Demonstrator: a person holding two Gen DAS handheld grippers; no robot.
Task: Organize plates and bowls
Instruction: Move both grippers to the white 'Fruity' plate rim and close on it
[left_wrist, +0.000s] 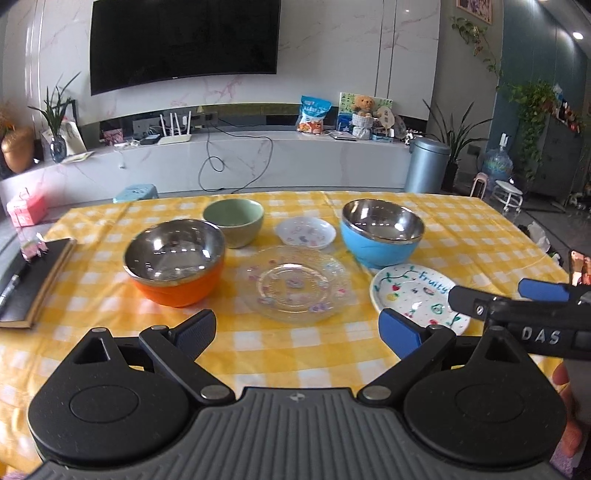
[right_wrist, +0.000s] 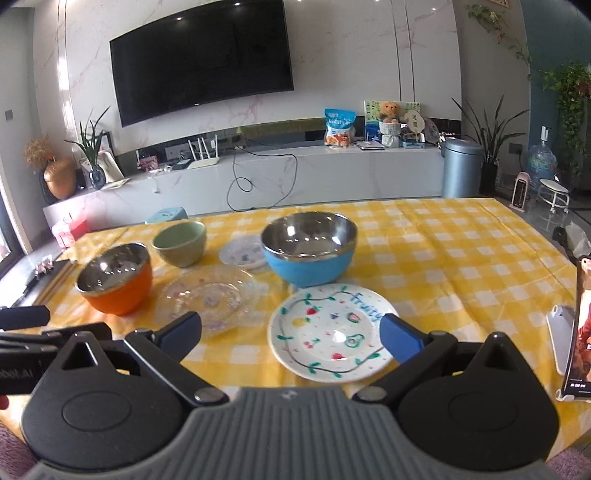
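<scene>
While both my grippers hover wide open and empty over the near table edge, my left gripper (left_wrist: 297, 330) faces a clear glass plate (left_wrist: 293, 284) and my right gripper (right_wrist: 290, 332) a white plate (right_wrist: 330, 332) painted with "Fruity". Behind stand an orange bowl (left_wrist: 175, 262), a green bowl (left_wrist: 234, 221), a small flowered plate (left_wrist: 305, 232) and a blue bowl (left_wrist: 382, 232), all apart. A notebook (left_wrist: 33, 282) lies far left. The tablecloth (left_wrist: 480, 236) is yellow check; a television (left_wrist: 183, 40) hangs beyond.

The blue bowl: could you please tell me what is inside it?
The blue bowl looks empty: only its shiny steel lining with reflections shows. Its near wall hides the lowest part of the inside.
</scene>
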